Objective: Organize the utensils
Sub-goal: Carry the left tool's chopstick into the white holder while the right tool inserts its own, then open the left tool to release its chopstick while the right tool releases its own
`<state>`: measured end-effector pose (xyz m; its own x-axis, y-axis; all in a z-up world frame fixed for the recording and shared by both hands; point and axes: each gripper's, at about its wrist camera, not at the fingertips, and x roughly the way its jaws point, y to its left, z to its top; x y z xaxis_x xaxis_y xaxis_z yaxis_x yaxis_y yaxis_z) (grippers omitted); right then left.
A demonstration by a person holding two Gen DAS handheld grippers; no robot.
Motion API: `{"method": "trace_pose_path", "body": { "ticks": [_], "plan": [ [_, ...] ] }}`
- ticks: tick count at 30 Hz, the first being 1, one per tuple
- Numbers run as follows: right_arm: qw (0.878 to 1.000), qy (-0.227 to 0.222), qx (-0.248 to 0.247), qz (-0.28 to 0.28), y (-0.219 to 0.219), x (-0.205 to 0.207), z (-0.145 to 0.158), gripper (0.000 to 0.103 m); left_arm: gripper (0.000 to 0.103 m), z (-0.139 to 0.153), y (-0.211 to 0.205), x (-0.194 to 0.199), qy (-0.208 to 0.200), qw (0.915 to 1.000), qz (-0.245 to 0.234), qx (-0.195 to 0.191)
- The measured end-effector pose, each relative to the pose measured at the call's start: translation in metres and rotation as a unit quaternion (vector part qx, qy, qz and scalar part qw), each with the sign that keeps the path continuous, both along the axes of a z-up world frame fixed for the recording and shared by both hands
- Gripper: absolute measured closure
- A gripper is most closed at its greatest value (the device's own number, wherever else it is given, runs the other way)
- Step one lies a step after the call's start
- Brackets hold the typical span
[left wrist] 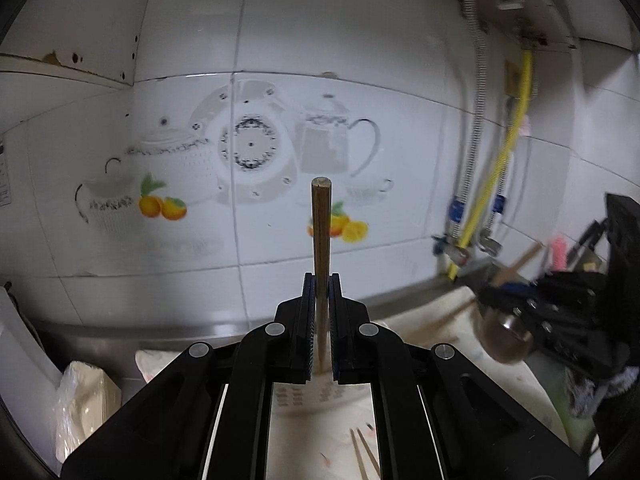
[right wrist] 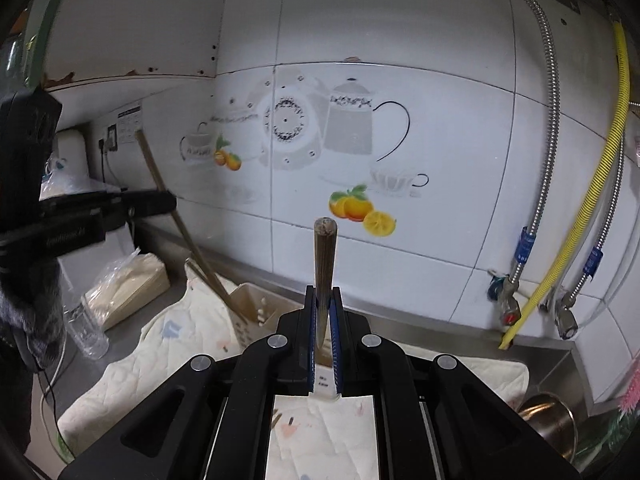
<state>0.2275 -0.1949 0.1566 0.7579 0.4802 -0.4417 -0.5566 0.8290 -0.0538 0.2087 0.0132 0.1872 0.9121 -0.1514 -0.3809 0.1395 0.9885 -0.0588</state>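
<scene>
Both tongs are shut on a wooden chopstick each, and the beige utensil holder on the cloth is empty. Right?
Not quite. The utensil holder is not empty: the right wrist view shows chopsticks standing in it. The rest holds: the left tongs grip one chopstick and the right tongs another chopstick.

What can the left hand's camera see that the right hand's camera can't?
Only the left wrist view shows two loose chopsticks lying on the cloth. Only the right wrist view shows the cream utensil holder, a plastic bottle and a wall socket. Both show a gripper shut on an upright chopstick, left gripper and right gripper, plus the teapot tiles and yellow hose.
</scene>
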Motion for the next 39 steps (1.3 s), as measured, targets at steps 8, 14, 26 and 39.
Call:
{"method": "trace_pose_path", "body": {
  "ticks": [8,14,26,39],
  "plan": [
    [1.0,0.02,-0.013,-0.005,0.01,0.026,-0.017,0.097,0.098,-0.04,0.019,0.044,0.047,0.9984,0.028,-0.012],
    [0.999,0.042,-0.026,-0.003,0.019,0.039,-0.039,0.096,0.098,-0.071,0.023,0.058,0.082,0.9961,0.026,-0.017],
    [0.997,0.067,-0.024,-0.013,0.025,0.057,-0.062,0.091,0.067,-0.08,0.027,0.055,0.087,0.9956,0.025,-0.024],
    [0.999,0.027,0.008,-0.033,-0.001,0.014,-0.05,0.037,0.023,-0.076,0.025,-0.003,0.05,0.998,0.037,-0.009]
  ]
}}
